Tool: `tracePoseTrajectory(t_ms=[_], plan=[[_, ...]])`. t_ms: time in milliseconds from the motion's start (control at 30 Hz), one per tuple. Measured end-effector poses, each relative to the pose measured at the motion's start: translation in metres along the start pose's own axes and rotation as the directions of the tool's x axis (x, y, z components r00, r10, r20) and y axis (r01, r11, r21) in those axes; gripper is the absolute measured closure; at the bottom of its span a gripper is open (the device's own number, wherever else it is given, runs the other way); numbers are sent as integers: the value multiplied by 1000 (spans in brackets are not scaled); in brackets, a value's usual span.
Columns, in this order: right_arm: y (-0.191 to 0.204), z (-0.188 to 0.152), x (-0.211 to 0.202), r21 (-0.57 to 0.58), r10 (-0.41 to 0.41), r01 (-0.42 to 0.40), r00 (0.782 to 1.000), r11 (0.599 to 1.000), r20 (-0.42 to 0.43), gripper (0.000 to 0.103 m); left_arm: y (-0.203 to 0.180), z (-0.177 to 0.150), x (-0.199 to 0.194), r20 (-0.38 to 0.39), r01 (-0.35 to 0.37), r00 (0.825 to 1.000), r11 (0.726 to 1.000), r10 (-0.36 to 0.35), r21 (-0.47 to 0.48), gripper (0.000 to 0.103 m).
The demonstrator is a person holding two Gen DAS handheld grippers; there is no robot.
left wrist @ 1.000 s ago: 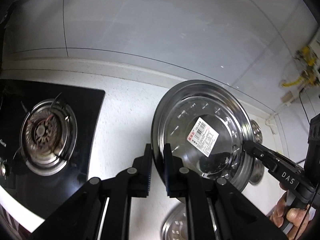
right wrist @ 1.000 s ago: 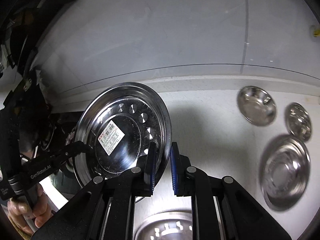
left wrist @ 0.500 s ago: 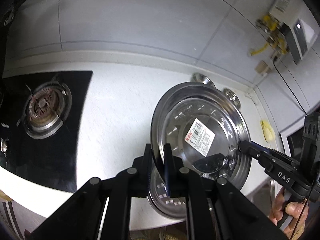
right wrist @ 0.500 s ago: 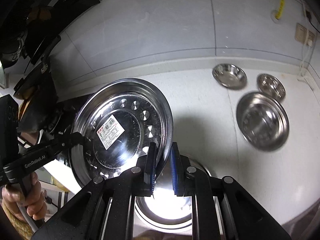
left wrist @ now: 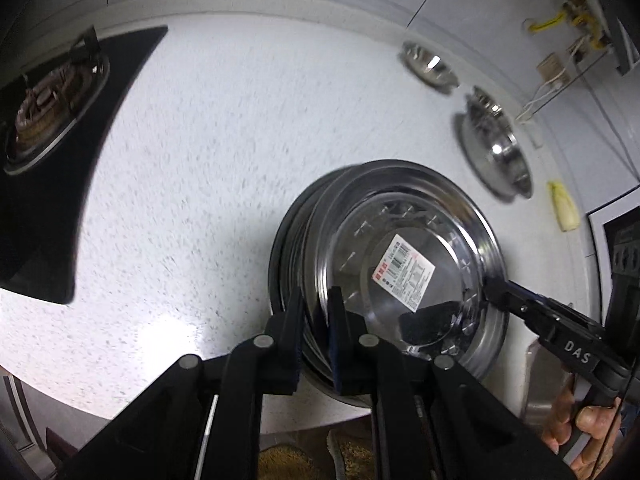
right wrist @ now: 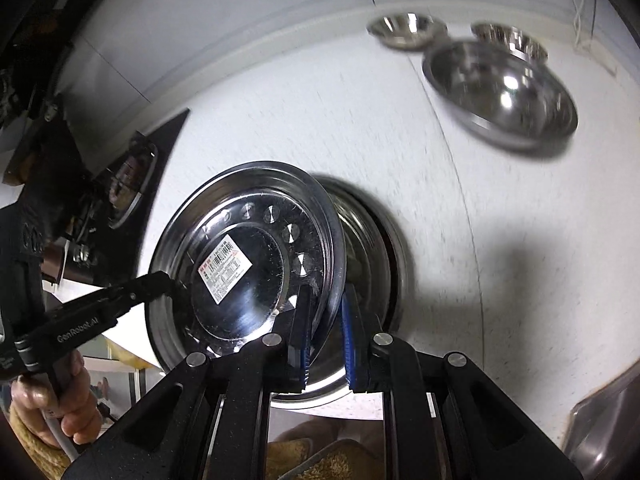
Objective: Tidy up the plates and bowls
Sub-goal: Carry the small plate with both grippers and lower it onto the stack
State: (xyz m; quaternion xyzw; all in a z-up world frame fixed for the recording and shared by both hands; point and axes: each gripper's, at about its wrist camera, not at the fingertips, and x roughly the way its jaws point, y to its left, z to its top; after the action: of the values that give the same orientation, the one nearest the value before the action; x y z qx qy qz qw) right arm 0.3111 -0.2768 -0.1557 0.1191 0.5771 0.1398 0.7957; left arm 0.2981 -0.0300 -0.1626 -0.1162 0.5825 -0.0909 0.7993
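The round stainless-steel plate with a white barcode sticker [left wrist: 404, 272] is held tilted, low over a second steel plate lying on the speckled white countertop [left wrist: 224, 128], near the counter's front edge. The lower steel plate [right wrist: 372, 248] shows as a rim behind and under the held one; whether the two touch cannot be told from either view.

Left gripper [left wrist: 316, 332]: its black fingers are closed onto the near-left rim of the stickered plate, with the rim running between the pads. Right gripper [right wrist: 326, 340]: blue-padded fingers straddle the opposite rim; the left pad lies against the plate face, while a gap shows on the right pad's side (contact there uncertain). Each wrist view shows the other gripper's tip at the far rim.

Behind, on the counter toward the wall: a large steel bowl [right wrist: 504, 92] and two smaller steel bowls, one [right wrist: 404, 30] left of the other [right wrist: 510, 40], all well apart from the plates. The black glass gas hob [left wrist: 48, 128] sits at the left. A pale yellow scrap [left wrist: 564, 210] lies near the right counter edge. Motion blur softens the far objects.
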Motion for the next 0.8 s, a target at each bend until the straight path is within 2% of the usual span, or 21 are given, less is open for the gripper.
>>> tracePoseTrajectory(t_ms=[233,433,800], plan=[[-8,-8,10,-15,1,-2,1000,1000,-24,91,-1,-3,23,-6,-28,1000,1000,28,-14,93],[-10,-13,19,-11,7,-8,999,1000,-51,91,-3,-5,27,18,-39,999,999,39,-8,93],[-17,-12,14,-11,20,-20,999,1000,-26,91,-9,-11,36,27,-42,999,999,42,-12,92]])
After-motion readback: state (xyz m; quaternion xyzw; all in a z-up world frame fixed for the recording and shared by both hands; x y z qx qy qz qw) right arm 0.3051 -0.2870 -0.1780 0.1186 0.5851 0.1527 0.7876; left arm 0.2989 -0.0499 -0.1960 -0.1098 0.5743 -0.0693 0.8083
